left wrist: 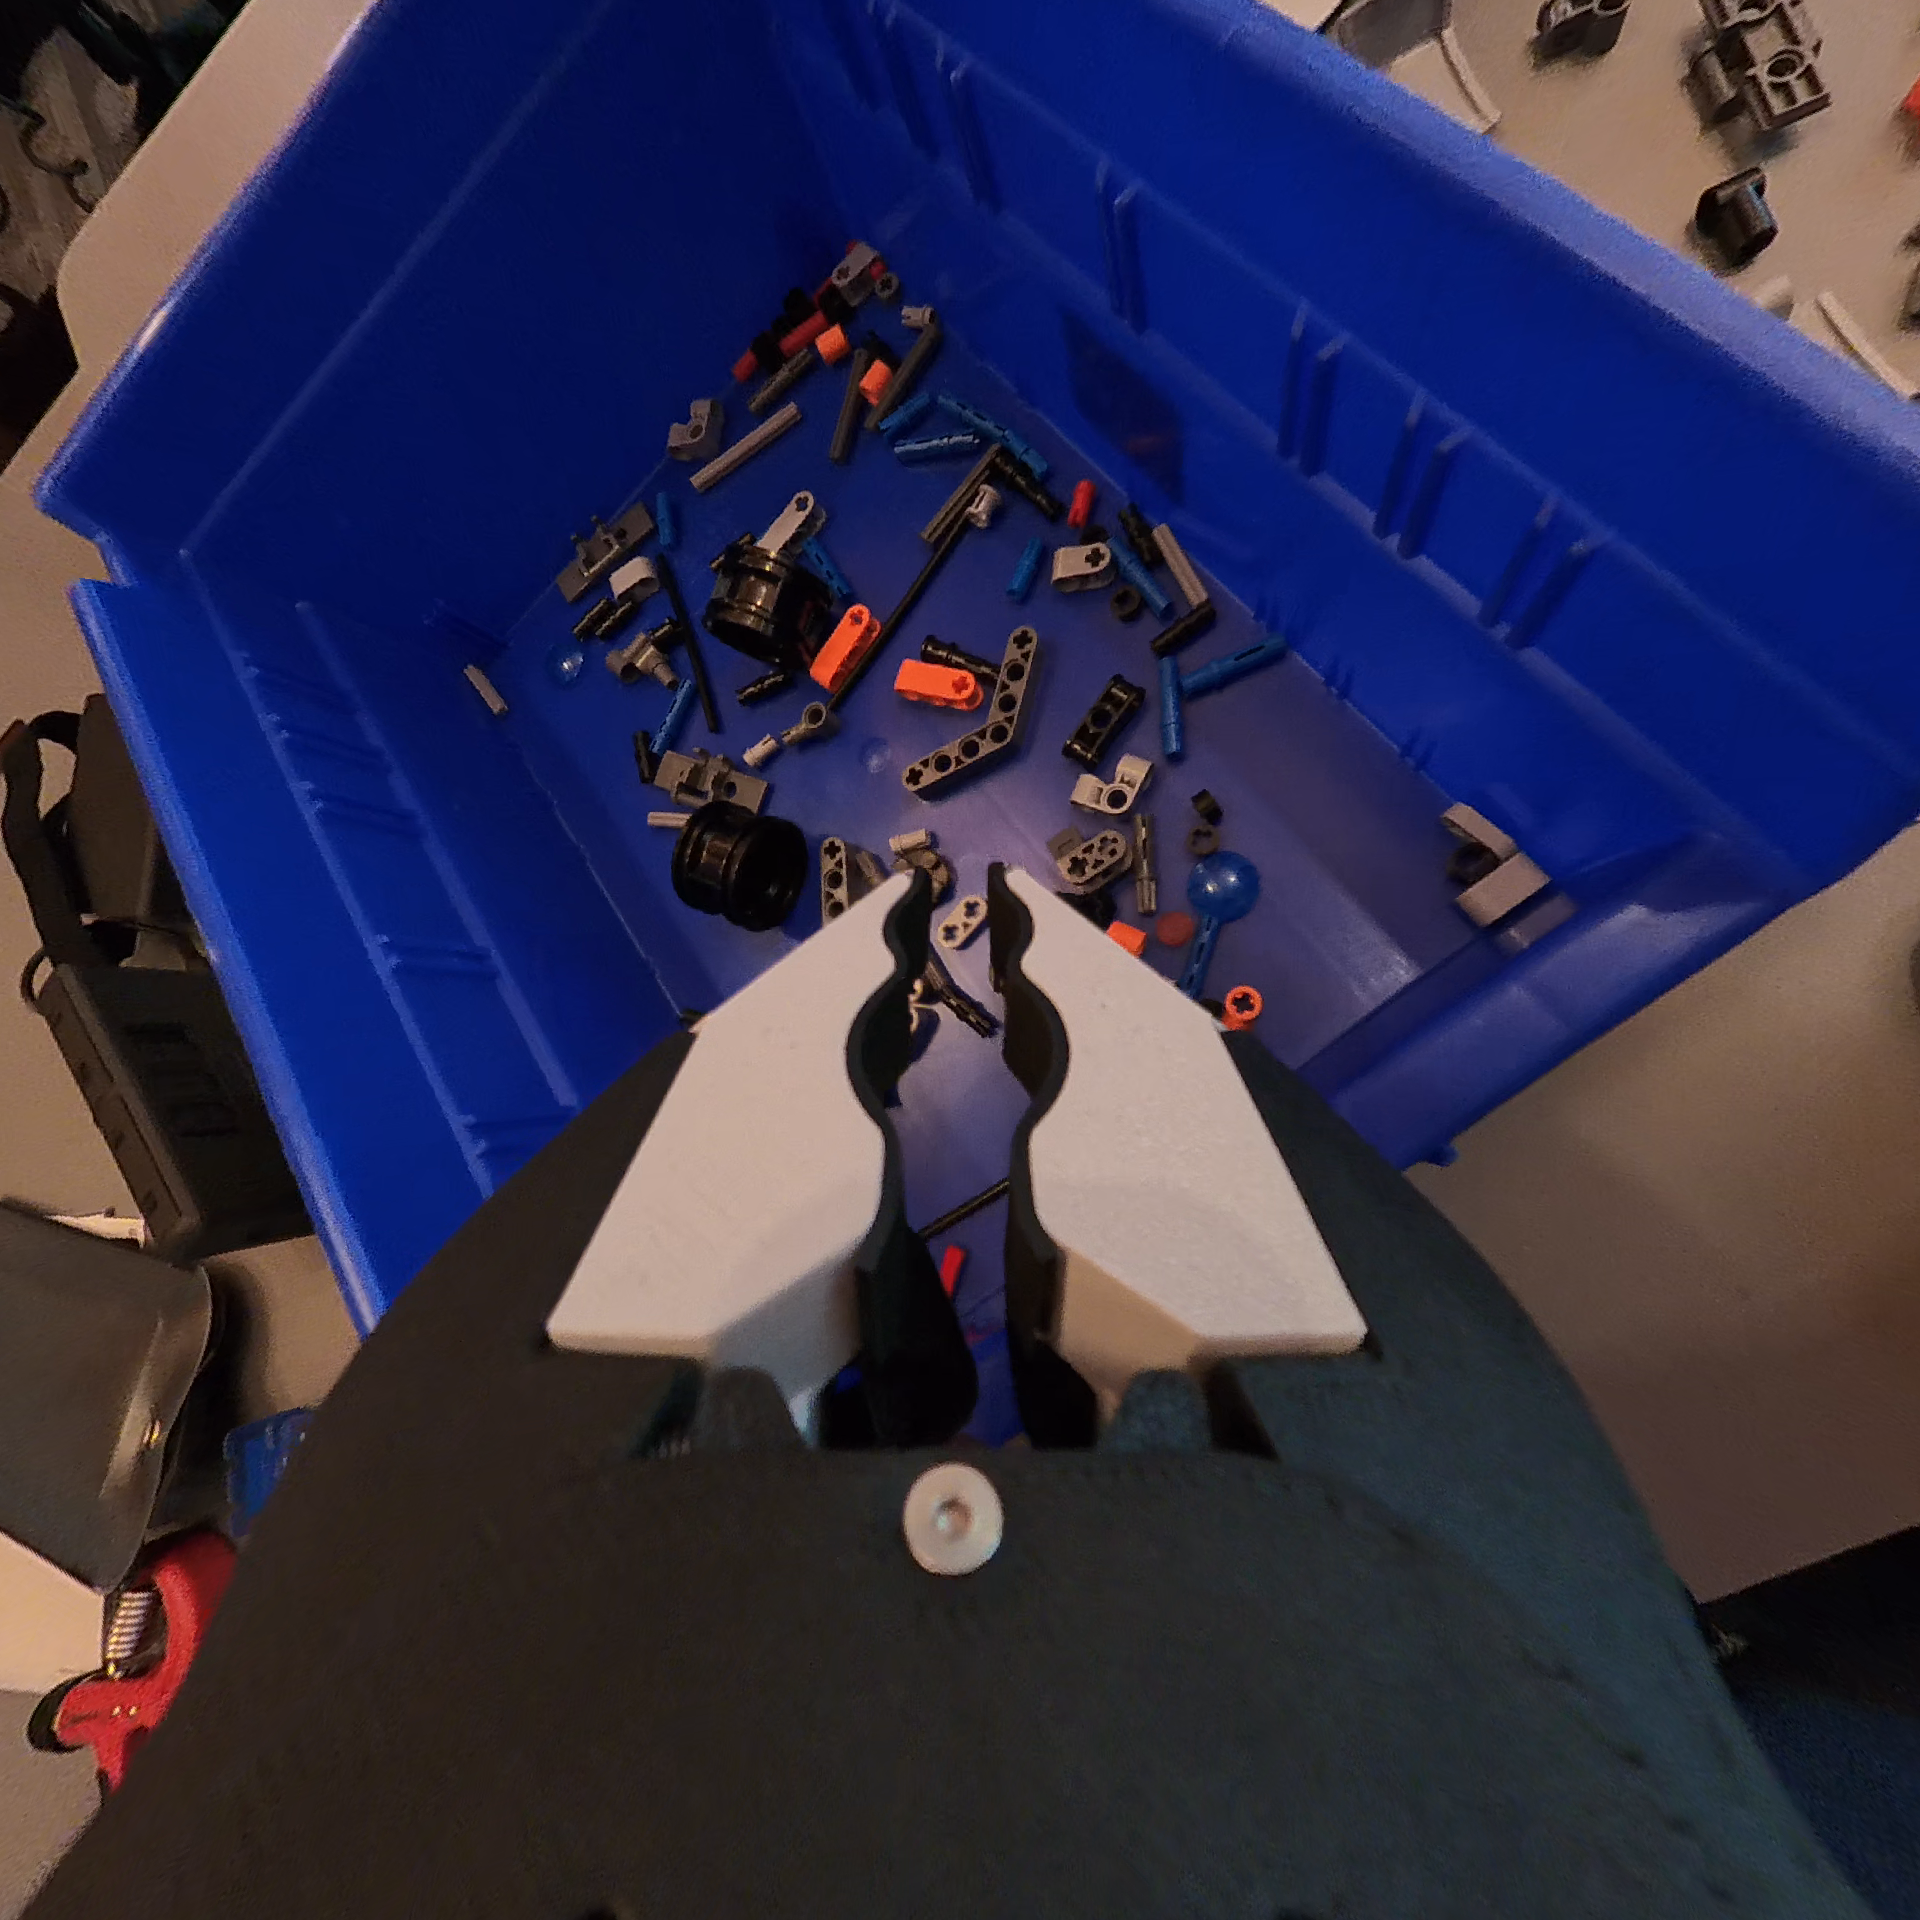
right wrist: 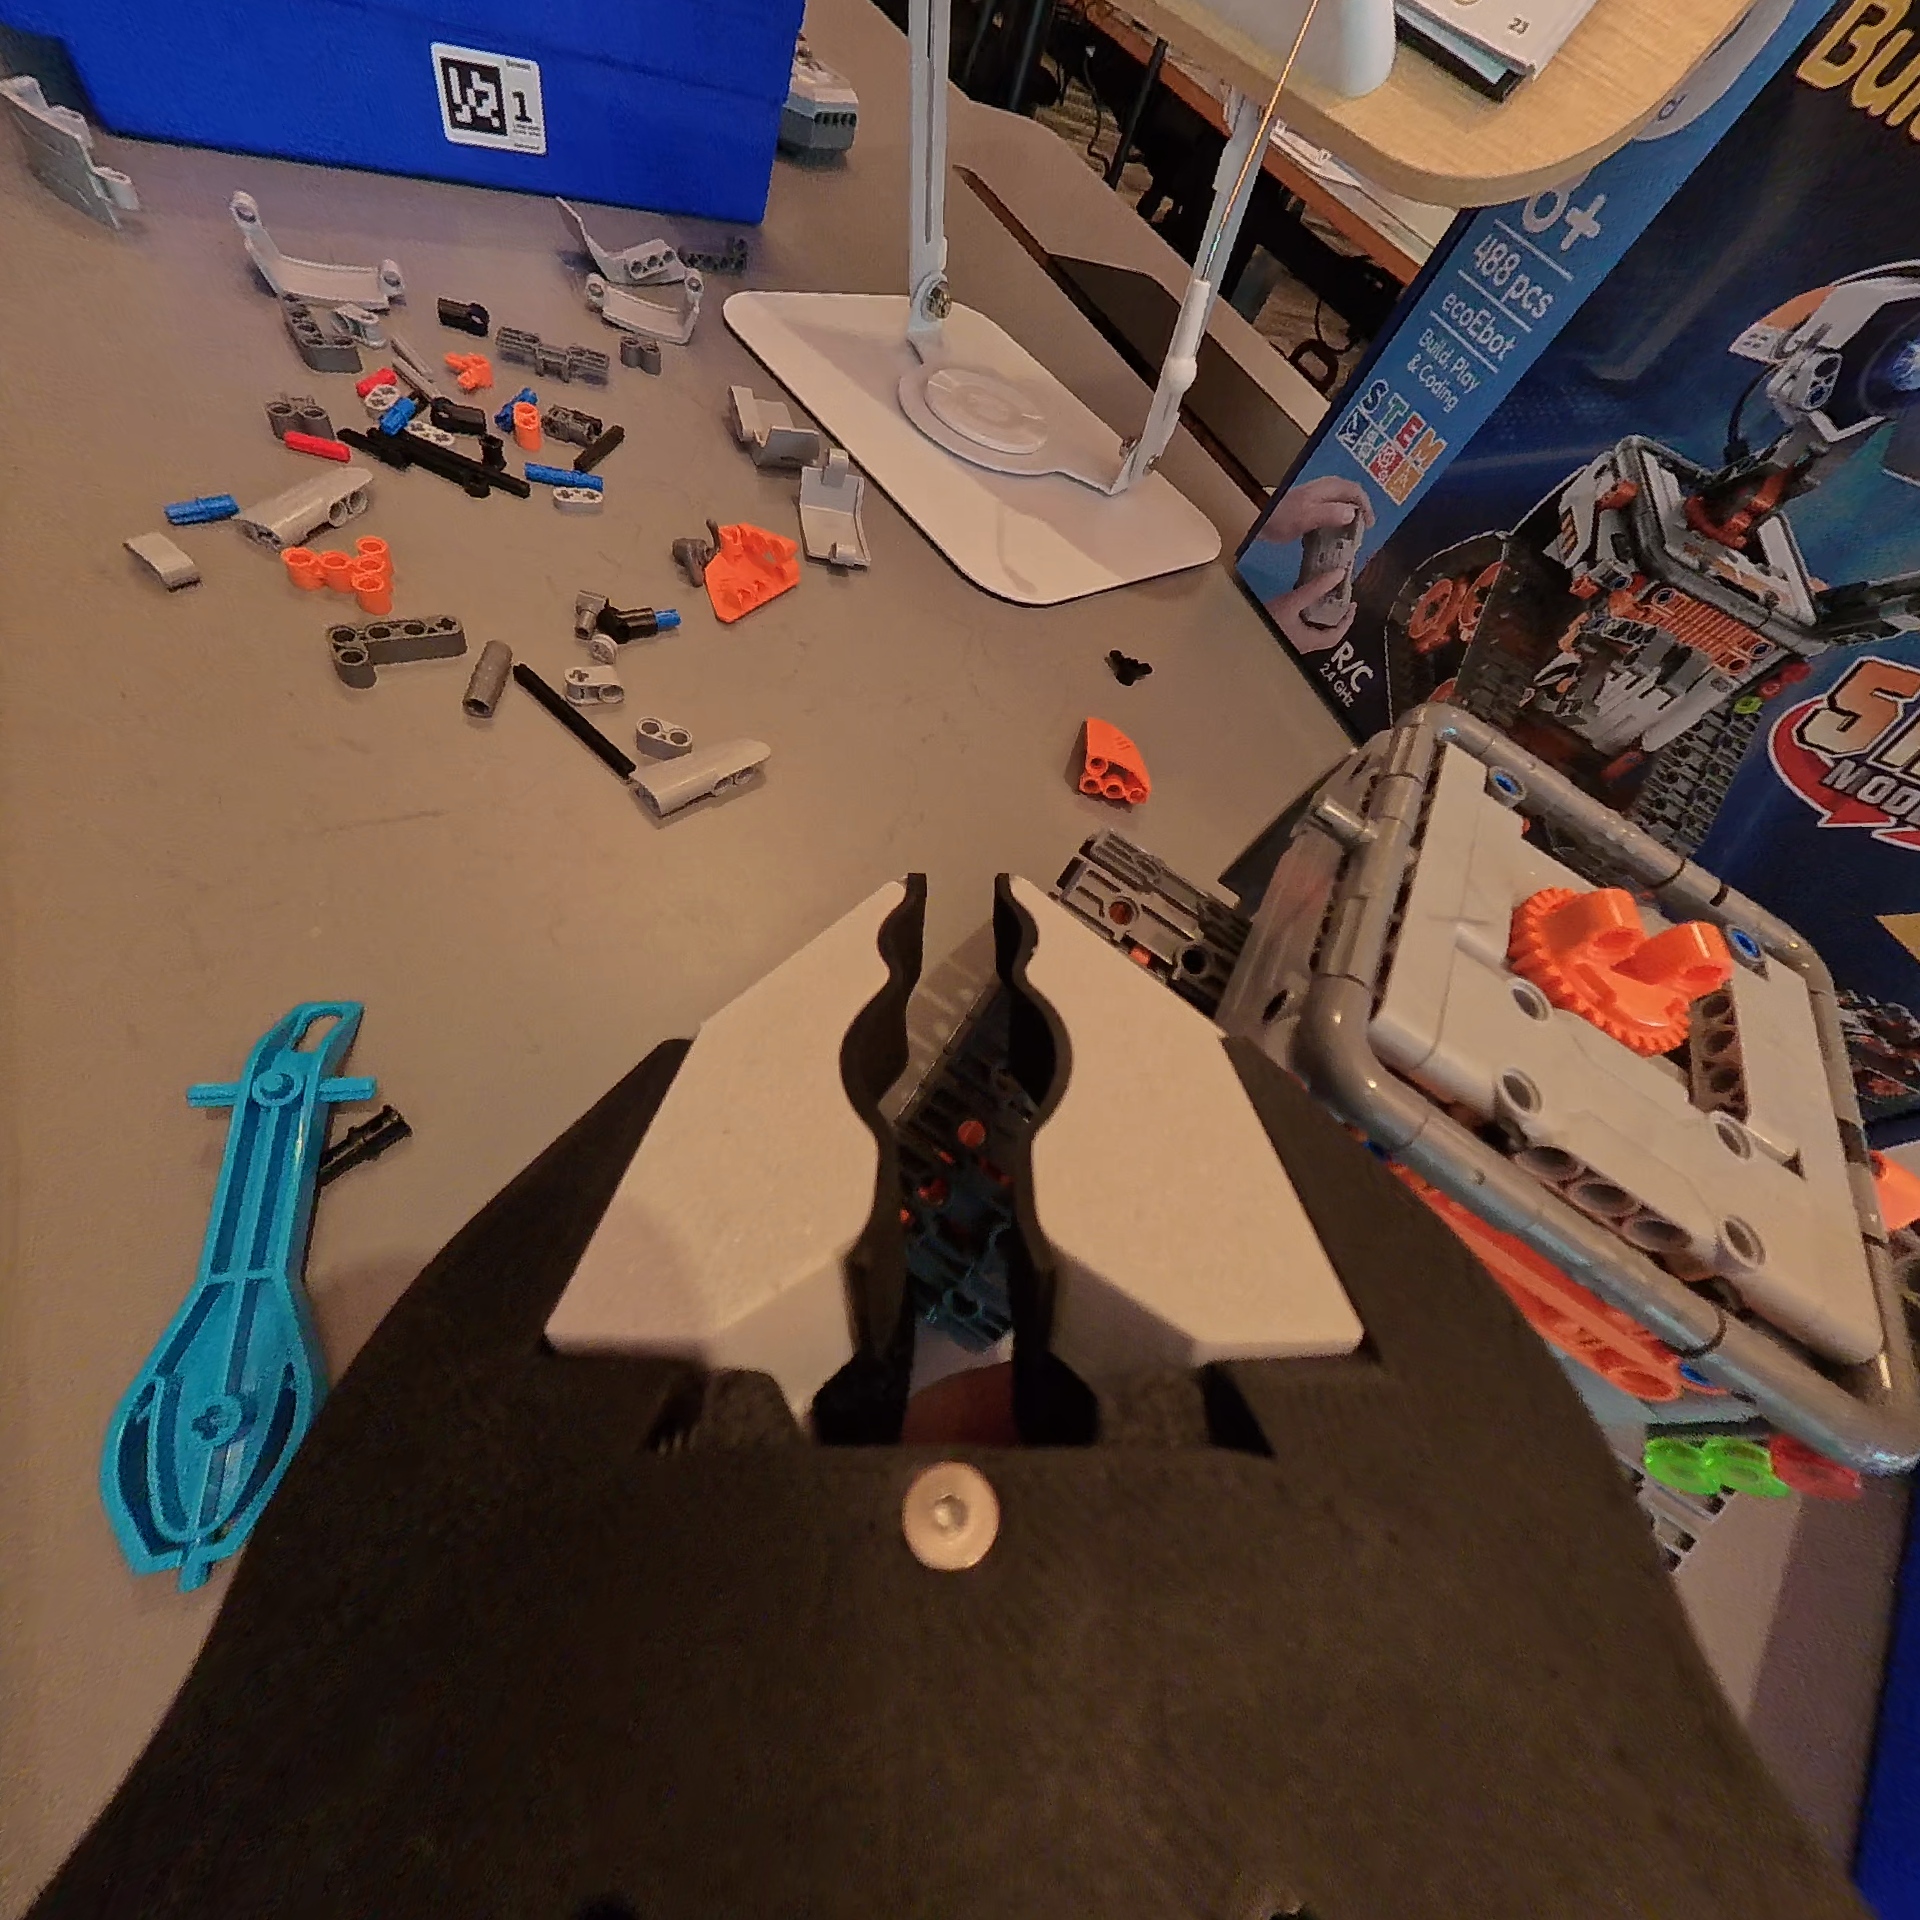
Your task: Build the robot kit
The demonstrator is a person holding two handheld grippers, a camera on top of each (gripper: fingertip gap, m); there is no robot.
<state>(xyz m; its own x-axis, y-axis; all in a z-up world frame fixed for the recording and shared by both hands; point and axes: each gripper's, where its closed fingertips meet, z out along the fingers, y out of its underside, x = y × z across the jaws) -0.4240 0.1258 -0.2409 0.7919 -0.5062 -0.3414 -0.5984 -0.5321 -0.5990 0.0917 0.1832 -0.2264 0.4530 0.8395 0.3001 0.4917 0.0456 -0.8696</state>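
Jaws-wise, your left gripper hangs narrow and empty over the blue bin of loose bits, while your right gripper pinches the brick-built model.

We're looking down over the left gripper, its grey-faced fingers with black wavy inner edges parted by a narrow gap and holding nothing, poised above the near end of a deep blue plastic bin. Between the tips we glimpse a small grey two-hole link lying on the bin floor. Just left of the tips sits a black ribbed wheel hub; to the right, a blue ball-headed pin. Farther in we see a grey angled beam with holes, an orange connector, and scattered black, blue and grey pins. The bin rests on a pale tabletop.
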